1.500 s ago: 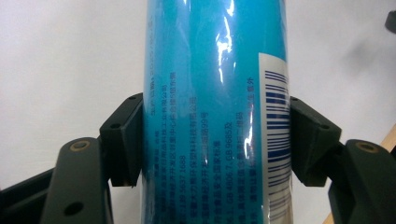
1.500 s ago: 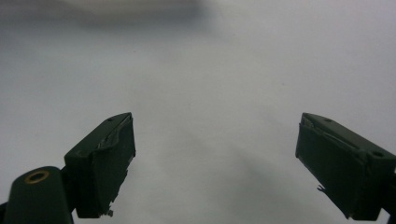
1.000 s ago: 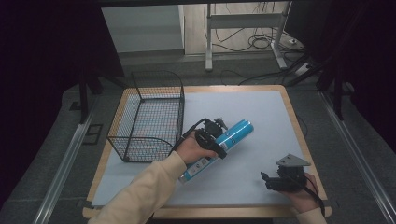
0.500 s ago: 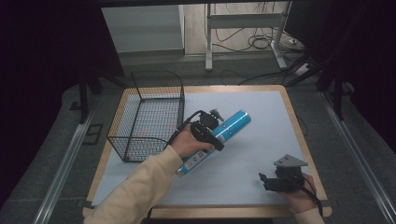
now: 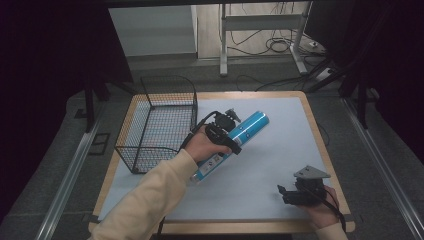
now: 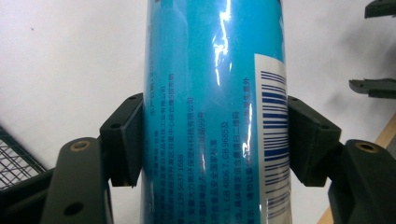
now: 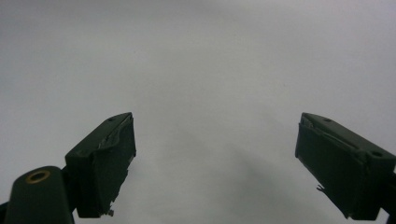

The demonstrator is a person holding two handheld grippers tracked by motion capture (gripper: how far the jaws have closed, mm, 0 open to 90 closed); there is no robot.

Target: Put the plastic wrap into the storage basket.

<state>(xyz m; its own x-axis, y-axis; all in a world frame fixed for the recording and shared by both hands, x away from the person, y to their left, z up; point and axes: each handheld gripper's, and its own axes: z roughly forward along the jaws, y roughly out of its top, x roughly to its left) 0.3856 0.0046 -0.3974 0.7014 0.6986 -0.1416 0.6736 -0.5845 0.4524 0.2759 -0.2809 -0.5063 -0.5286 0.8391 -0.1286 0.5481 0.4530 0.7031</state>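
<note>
Gripping the blue tube [image 6: 215, 93] mid-body w/ my left gripper [image 5: 226, 131], jaws clamped on it at frame centre, probably clear of the tabletop [image 5: 270, 165]. Slick wrap could let it slide or pivot. Wire basket [image 5: 157, 125] rim sits just left; open room to the right. Right gripper [image 5: 300, 192] rests lower right, jaws wide, empty.

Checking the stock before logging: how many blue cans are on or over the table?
1. The blue can is clamped in the left tongs, just right of the wire basket, whose visible inside holds none.
</note>
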